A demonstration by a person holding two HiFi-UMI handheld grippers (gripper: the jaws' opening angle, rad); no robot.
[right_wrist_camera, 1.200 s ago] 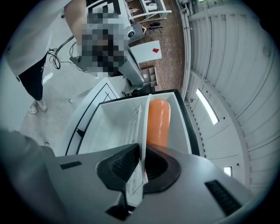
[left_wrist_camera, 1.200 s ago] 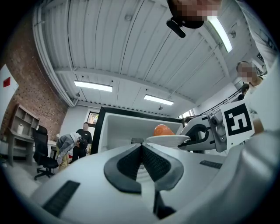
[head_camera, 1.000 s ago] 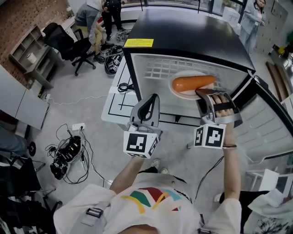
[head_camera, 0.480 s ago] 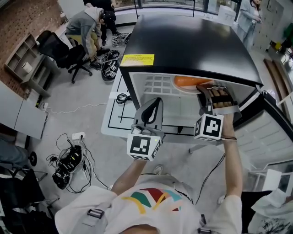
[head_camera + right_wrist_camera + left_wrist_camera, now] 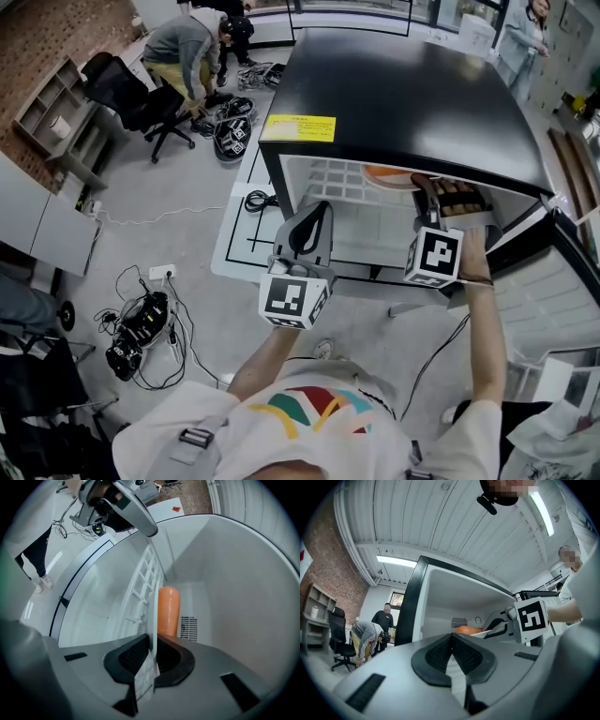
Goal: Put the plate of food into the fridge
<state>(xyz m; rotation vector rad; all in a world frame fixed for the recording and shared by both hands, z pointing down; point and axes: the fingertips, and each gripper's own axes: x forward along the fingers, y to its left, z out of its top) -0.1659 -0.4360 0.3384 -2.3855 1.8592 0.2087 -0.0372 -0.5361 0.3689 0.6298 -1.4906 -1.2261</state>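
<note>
A white plate (image 5: 382, 178) with a long orange piece of food (image 5: 389, 172) is inside the open fridge (image 5: 412, 94), mostly hidden under its black top. My right gripper (image 5: 422, 186) is shut on the plate's near rim. In the right gripper view the plate (image 5: 153, 616) runs edge-on out of the shut jaws, with the orange food (image 5: 168, 610) beyond, near the back wall. My left gripper (image 5: 317, 211) hangs in front of the fridge opening, shut and empty. From the left gripper view the food (image 5: 467, 630) and plate show inside the white cavity.
A white wire shelf (image 5: 330, 174) lies in the fridge at the left. The fridge door (image 5: 553, 281) stands open on the right. A white floor mat (image 5: 246, 234), cables (image 5: 141, 319), an office chair (image 5: 127, 89) and a person bending over (image 5: 192, 47) are to the left.
My right gripper has carried the plate deeper into the fridge, so most of the plate and food now sits under the black top. The left gripper has barely moved.
</note>
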